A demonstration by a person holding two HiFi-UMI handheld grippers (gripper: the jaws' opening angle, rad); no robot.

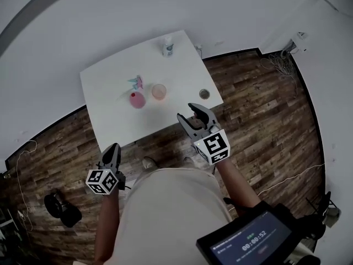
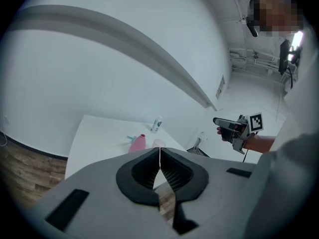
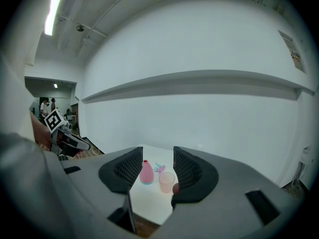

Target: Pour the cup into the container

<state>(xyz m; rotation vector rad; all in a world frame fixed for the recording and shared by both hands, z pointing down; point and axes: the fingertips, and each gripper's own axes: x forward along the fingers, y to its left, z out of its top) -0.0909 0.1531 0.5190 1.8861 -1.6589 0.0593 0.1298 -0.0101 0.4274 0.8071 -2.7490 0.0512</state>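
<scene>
A translucent pink cup (image 1: 159,91) stands on the white table (image 1: 110,120), with a pink narrow-necked bottle (image 1: 137,99) just left of it. Both grippers hang over the wooden floor in front of the table, apart from these objects. My left gripper (image 1: 113,148) is shut and holds nothing; in the left gripper view its pads (image 2: 159,156) meet. My right gripper (image 1: 188,112) is open at the table's front edge. In the right gripper view, the bottle (image 3: 146,173) and cup (image 3: 166,181) show far off between its empty jaws (image 3: 158,161).
A white bottle (image 1: 168,47) stands at the table's far edge. A small dark round object (image 1: 204,94) lies near the right edge, and a teal and pink item (image 1: 136,81) lies behind the pink bottle. White walls (image 1: 66,32) close behind the table. Cables (image 1: 281,65) lie on the floor.
</scene>
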